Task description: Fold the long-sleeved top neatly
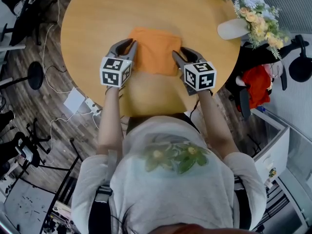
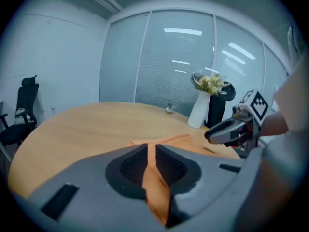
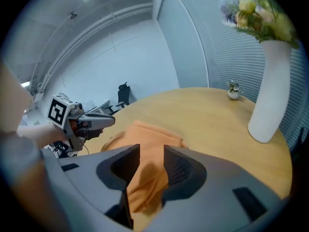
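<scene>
Head view alone shows the folded top (image 1: 155, 50) whole, squarish on the surface (image 1: 97, 23), its near edge running from left gripper (image 1: 130, 45) to right gripper (image 1: 178, 53); gripper views show both clamped on its fabric.

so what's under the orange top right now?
Only the wooden table shows around the orange top. The left tool and right tool pinch its side edges. Anything beneath the folded fabric is covered.

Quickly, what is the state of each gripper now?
Left gripper: closed on the orange top.
Right gripper: closed on the orange top.
</scene>
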A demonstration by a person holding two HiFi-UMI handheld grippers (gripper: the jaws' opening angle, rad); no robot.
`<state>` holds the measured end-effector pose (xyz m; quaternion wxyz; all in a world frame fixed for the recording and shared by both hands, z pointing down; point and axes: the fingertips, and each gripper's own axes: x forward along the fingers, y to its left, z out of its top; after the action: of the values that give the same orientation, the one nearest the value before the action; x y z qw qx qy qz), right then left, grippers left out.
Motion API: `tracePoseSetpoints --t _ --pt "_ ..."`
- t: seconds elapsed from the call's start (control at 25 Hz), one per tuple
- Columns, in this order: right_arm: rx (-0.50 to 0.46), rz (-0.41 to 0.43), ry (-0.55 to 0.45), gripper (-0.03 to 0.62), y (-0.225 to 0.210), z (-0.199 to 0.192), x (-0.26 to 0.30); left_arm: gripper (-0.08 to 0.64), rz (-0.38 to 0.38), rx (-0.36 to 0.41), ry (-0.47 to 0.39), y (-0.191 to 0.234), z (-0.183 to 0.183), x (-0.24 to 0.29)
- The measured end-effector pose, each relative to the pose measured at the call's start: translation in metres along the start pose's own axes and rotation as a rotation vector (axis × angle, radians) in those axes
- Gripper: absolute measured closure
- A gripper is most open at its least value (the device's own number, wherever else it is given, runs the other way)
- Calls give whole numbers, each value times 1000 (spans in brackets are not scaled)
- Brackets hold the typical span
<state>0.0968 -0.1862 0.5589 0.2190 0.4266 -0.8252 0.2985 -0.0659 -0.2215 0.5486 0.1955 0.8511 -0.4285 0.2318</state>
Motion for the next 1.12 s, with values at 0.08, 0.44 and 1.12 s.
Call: tracePoseSetpoints --t 0.08,0.44,1.12 --pt "-70 25 -5 428 20 -10 -13 523 -18 -1 -18 -13 -3 -15" --pt "-401 -28 174 430 49 -79 3 525 19 196 201 -48 -100 -11" --pt "-343 -29 212 430 45 -91 12 525 32 141 128 -47 -114 10"
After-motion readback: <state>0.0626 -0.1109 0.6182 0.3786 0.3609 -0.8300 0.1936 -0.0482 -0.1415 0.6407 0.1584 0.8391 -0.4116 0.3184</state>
